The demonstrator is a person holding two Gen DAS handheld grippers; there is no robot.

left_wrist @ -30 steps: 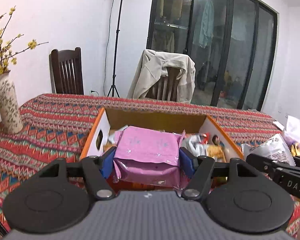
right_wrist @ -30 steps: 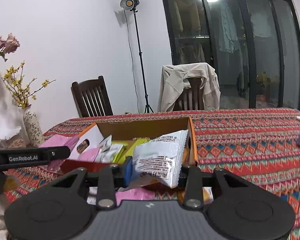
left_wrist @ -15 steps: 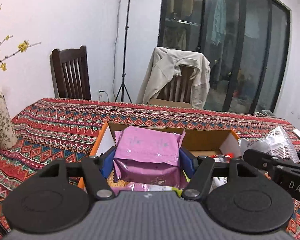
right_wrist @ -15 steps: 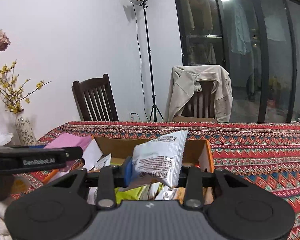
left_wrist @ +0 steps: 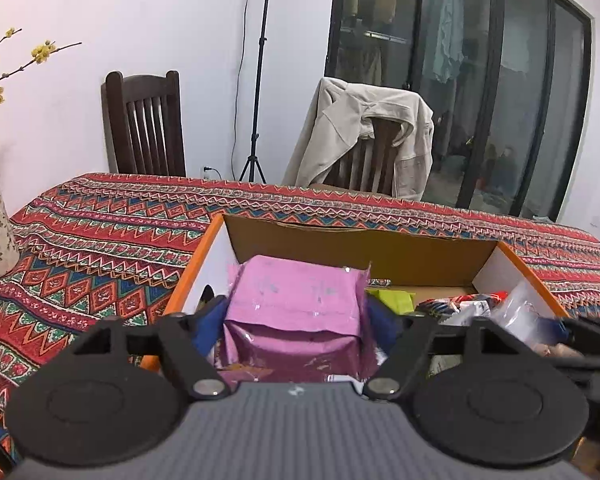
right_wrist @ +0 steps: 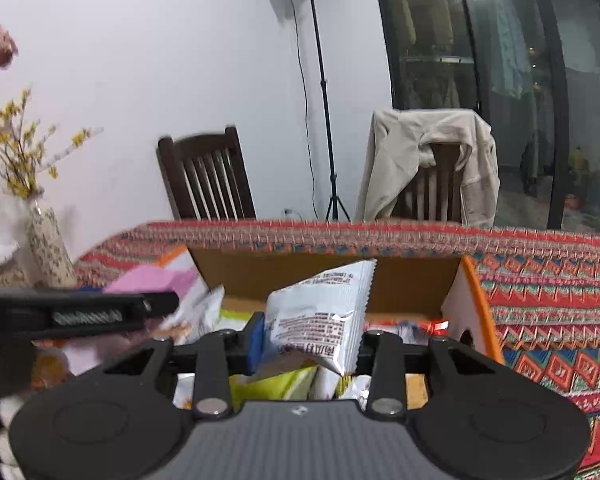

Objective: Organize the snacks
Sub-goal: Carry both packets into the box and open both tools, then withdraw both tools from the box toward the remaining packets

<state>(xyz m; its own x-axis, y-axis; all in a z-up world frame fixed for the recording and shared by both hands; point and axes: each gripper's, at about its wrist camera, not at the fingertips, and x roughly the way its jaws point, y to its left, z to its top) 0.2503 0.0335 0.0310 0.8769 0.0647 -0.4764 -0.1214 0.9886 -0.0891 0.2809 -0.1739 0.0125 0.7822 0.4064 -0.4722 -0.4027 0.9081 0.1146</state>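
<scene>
Both my grippers over the snack box, jaws opening.

My left gripper spreads around the pink packet; my right gripper loosens around the white packet. Both packets hang over the cardboard box. Contact I can't judge; the box's 6 o'clock contents are hidden.

White wall far left. Dark wooden chair against it. Light stand, lamp lit, at far centre. Second chair draped with beige jacket. Black-framed glass doors far right, ceiling light reflected. Surface under red patterned cloth. Floral vase, yellow blossoms, left.
</scene>
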